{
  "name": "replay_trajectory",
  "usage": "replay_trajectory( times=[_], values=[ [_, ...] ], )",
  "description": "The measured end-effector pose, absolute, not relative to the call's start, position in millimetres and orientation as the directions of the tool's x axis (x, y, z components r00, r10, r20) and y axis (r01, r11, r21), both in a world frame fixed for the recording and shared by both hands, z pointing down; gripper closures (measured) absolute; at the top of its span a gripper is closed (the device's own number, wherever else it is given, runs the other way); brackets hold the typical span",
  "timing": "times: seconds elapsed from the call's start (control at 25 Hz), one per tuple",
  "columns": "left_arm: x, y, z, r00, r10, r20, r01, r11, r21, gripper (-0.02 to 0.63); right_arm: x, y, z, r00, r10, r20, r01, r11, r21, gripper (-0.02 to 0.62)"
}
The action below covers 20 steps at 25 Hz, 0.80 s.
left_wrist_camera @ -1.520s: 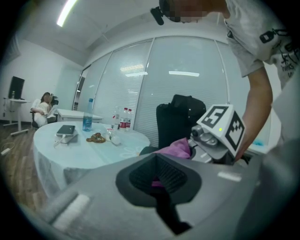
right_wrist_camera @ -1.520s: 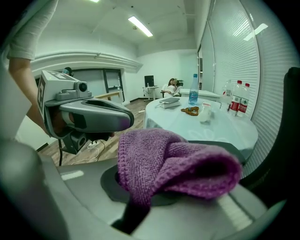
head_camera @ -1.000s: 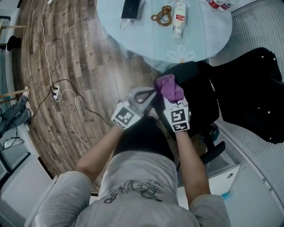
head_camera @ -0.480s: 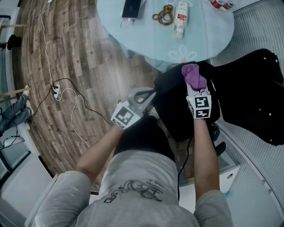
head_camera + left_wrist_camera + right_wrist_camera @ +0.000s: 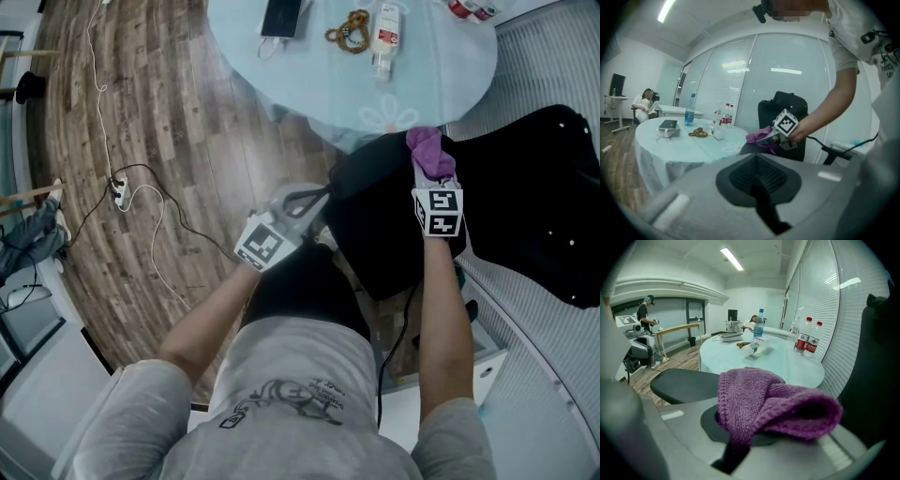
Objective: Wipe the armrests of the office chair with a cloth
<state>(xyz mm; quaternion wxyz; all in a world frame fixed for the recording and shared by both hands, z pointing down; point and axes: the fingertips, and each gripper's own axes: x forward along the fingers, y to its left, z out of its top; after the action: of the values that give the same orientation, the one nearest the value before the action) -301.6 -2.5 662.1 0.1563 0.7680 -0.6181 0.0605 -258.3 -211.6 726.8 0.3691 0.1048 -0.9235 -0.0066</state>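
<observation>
1. Right gripper [image 5: 433, 176]: jaws pinch purple cloth [image 5: 427, 148], seemingly at the far edge of the office chair [image 5: 380, 234], near counter [image 5: 309, 84].
2. Left gripper [image 5: 306, 199]: jaws pressed together, empty, beside chair.

Open wooden floor [image 5: 169, 122] lay to the left, crossed only by a thin cable [image 5: 155, 220] running to a power strip [image 5: 116, 195]. The left claw [image 5: 305, 200] had clear air beside the chair's black pad [image 5: 375, 225]. Ahead, the round tabletop [image 5: 309, 84] blocked the way just beyond the pad, with a bottle [image 5: 382, 37] and a phone [image 5: 279, 17] lying on it. On the right, the chair's large black back [image 5: 534, 206] and the slatted wall [image 5: 553, 56] hemmed in the right claw [image 5: 433, 173] and its cloth [image 5: 427, 150].
</observation>
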Motion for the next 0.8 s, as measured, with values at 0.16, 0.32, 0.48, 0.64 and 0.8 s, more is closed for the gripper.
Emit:
replay_trajectory(
  times=[0.16, 0.32, 0.48, 0.64, 0.8],
  values=[
    [-299.2, -2.6, 662.0, 0.23, -0.931, 0.284, -0.967, -0.187, 0.171, 0.604, -263.4, -198.0, 724.3, -0.711, -0.198, 0.675, -0.177, 0.979, 0.102, 0.568],
    [-297.0, -3.0, 661.1, 0.234, -0.931, 0.281, -0.966, -0.19, 0.174, 0.604, -270.9, -166.5, 722.1, -0.722, -0.158, 0.674, -0.123, 0.987, 0.099, 0.568],
    [-297.5, -3.6, 660.2, 0.233, -0.931, 0.28, -0.966, -0.19, 0.174, 0.604, -278.1, -130.1, 719.6, -0.741, -0.118, 0.661, -0.088, 0.993, 0.078, 0.568],
    [-299.9, -2.7, 656.9, 0.228, -0.933, 0.277, -0.968, -0.187, 0.168, 0.604, -285.3, -83.4, 716.0, -0.757, -0.052, 0.651, -0.025, 0.998, 0.051, 0.568],
    [-303.1, -1.2, 658.2, 0.218, -0.936, 0.278, -0.969, -0.175, 0.173, 0.604, -291.4, -40.5, 712.2, -0.771, 0.013, 0.636, 0.028, 1.0, 0.013, 0.568]
  ],
)
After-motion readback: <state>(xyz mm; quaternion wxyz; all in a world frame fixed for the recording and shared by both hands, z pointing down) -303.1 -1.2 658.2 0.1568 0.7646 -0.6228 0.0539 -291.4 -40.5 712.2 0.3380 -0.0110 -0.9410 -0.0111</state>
